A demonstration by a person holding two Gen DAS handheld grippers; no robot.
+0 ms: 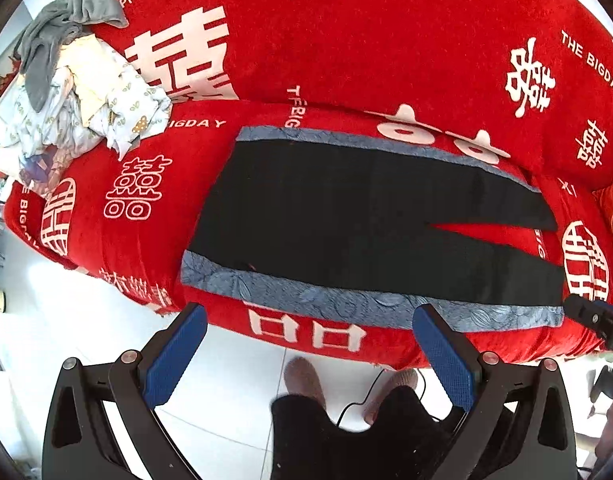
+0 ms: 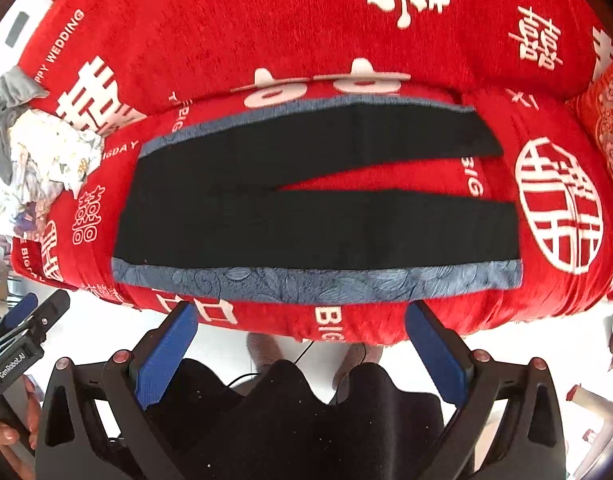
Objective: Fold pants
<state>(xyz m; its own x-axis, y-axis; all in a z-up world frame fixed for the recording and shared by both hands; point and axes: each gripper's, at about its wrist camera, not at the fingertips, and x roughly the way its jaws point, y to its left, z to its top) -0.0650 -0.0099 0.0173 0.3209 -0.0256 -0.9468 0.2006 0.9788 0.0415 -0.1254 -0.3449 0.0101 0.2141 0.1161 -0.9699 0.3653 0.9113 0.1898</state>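
- My left gripper [image 1: 309, 334] stands released, its blue-padded fingers [image 1: 174, 354] spread wide and holding nothing, poised short of the near edge of the sofa seat.
- My right gripper [image 2: 301, 330] is likewise released, blue fingers [image 2: 436, 354] apart and empty, at the same near edge.
- Just ahead of both grippers the pants [image 1: 362, 224] lie flat on the seat: black cloth with a blue-grey patterned band along each long side, waist end to the left, the two legs parting toward the right with a red wedge of cover showing between them.
- The near band of the pants [image 2: 318, 280] lies just beyond the fingertips of each gripper, not touched by either.
- Under the pants, the red sofa cover [image 1: 346, 52] carries white double-happiness characters and readable print: "PPY WEDDI", "THE BIGDAY", "BIGDAY".
- The right view reads "PPY WEDDING" and "BIG" on the same cover [image 2: 266, 16].
- Only the right view shows the body of the left gripper at far left, labelled "GenRobot.AI" [image 2: 11, 365], with a hand [image 2: 10, 432] below it.
- Only the left view shows clearly the heap of clothes [image 1: 78, 92] far left of the gripper on the sofa: grey cloth over pale printed pieces.
- Below both grippers: white tiled floor [image 1: 226, 392], the person's dark garment and feet, a thin black cable.
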